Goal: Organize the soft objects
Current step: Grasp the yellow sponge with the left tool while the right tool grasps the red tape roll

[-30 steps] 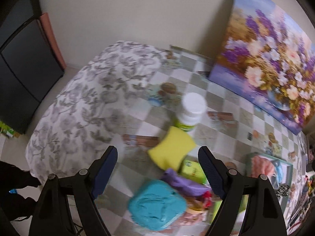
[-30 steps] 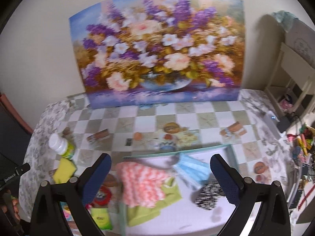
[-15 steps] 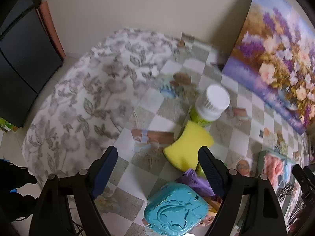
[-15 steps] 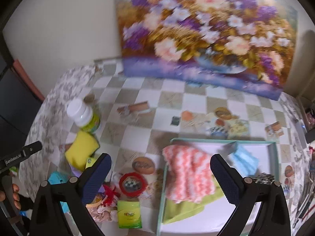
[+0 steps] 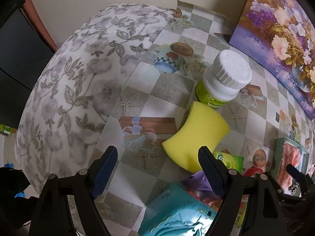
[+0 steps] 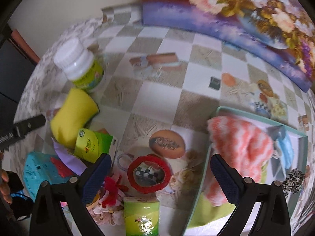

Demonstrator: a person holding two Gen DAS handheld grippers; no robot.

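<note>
the right gripper [image 6: 158,172] is wide open above a red ring [image 6: 149,174]. at ten o'clock a yellow sponge [image 6: 71,116] touches a white-capped bottle [image 6: 79,65]. at three o'clock a pink knit cloth [image 6: 241,147] lies in a tray [image 6: 295,132].

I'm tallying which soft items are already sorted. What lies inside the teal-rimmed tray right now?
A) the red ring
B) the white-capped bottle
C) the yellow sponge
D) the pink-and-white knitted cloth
D: in the right wrist view the pink-and-white knitted cloth lies within the teal-rimmed tray, while the yellow sponge, the white-capped bottle and the red ring all sit outside it on the checkered tablecloth.
</note>
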